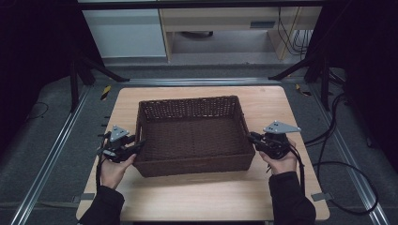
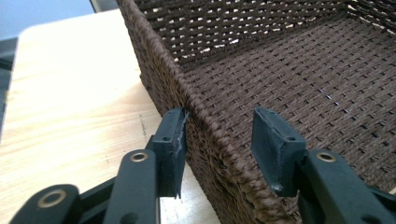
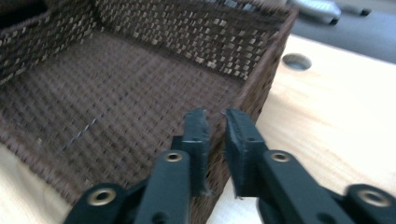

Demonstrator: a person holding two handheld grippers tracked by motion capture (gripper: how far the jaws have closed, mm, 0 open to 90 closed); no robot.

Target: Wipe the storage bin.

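Observation:
A dark brown wicker basket [image 1: 187, 101] stands empty in the middle of the wooden table [image 1: 267, 101]. My left gripper [image 1: 140, 144] is at the basket's left wall near the front corner. In the left gripper view the left gripper [image 2: 219, 121] is open and straddles the basket rim [image 2: 154, 51], one jaw against the outside and the other inside, apart from the weave. My right gripper [image 1: 251, 138] is at the right wall. In the right gripper view the right gripper [image 3: 215, 116] is pinched on the basket wall [image 3: 266, 60], one jaw on each side.
A round hole [image 3: 297, 61] is cut in the tabletop beyond the basket's right wall. Bare wood lies in front of the basket [image 1: 202, 192]. Metal rails [image 1: 51, 154] and cables [image 1: 347, 168] run on the floor beside the table.

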